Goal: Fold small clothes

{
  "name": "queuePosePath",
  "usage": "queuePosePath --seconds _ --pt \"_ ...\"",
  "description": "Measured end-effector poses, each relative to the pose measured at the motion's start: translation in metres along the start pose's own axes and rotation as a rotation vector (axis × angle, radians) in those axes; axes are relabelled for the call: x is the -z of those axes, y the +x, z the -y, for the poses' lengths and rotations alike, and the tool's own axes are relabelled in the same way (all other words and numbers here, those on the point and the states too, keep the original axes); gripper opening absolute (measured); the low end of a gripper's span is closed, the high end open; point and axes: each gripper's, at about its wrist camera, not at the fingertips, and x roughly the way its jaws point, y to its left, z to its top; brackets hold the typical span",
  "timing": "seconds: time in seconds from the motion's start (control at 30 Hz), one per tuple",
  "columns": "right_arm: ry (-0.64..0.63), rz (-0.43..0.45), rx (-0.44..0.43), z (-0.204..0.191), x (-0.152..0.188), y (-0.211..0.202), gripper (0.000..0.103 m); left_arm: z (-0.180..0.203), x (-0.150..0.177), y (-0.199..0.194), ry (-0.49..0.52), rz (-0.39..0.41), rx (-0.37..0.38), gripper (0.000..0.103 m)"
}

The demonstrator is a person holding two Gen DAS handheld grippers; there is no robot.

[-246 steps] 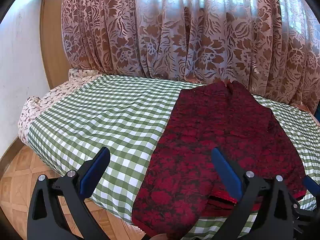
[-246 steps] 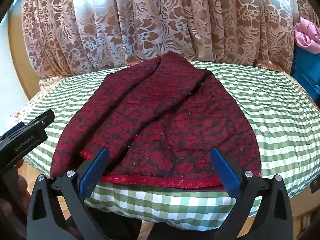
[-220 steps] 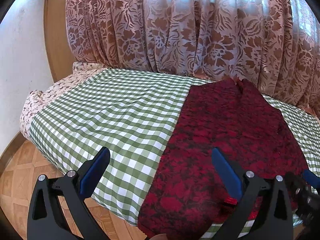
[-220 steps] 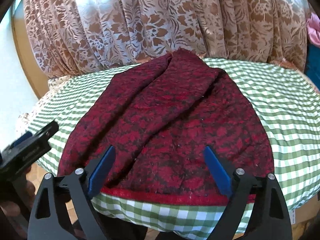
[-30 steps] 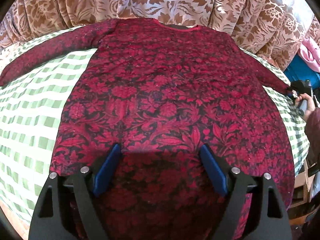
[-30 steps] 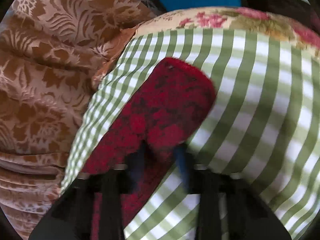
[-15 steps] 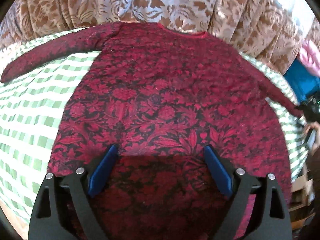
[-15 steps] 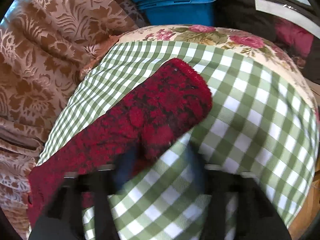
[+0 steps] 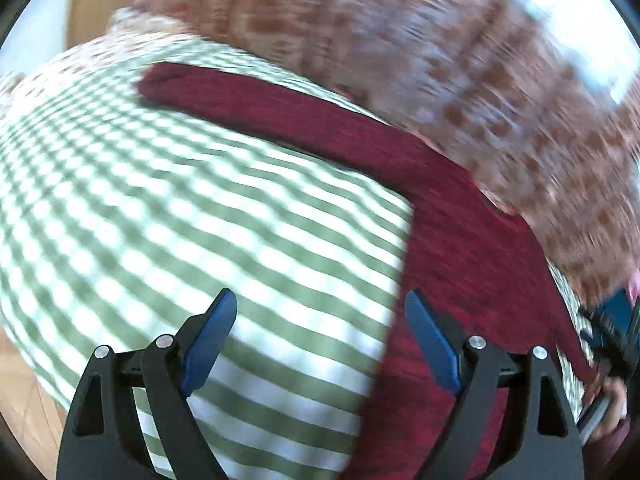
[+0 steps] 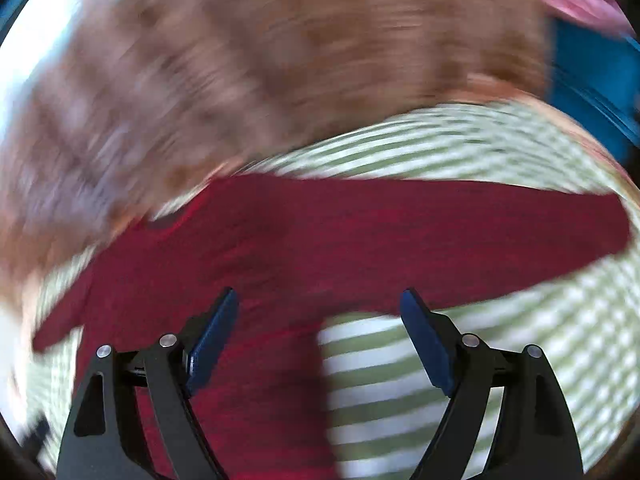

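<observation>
I am looking at the red top lying spread flat on the checked bedcover, both sleeves out, so I can fold from the sides. My left gripper and right gripper are hanging released, grasping nothing, each facing 1 sleeve.
</observation>
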Motion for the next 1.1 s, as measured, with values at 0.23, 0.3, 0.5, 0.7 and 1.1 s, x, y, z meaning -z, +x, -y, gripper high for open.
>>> queuePosePath --seconds 0.23,0.3,0.5,0.7,1.1 --pt "-0.265 -0.120 -0.046 -0.128 0.042 0.065 0.082 -0.099 -0.048 0.005 -0.185 0.034 -0.061 0.069" --pt "-0.294 -0.146 -0.027 -0.139 0.057 0.078 0.082 -0.120 -0.060 0.010 -0.219 0.043 -0.085 0.067" --pt "-0.278 -0.121 -0.074 -0.131 0.071 0.088 0.098 -0.176 -0.107 0.033 -0.336 0.075 -0.135 0.063" --pt "-0.316 -0.115 -0.043 -0.139 0.074 0.093 0.100 -0.201 -0.159 0.076 -0.362 0.078 -0.184 0.063" --pt "-0.329 -0.104 -0.023 -0.144 0.074 0.094 0.100 -0.189 -0.200 0.119 -0.291 0.082 -0.226 0.010"
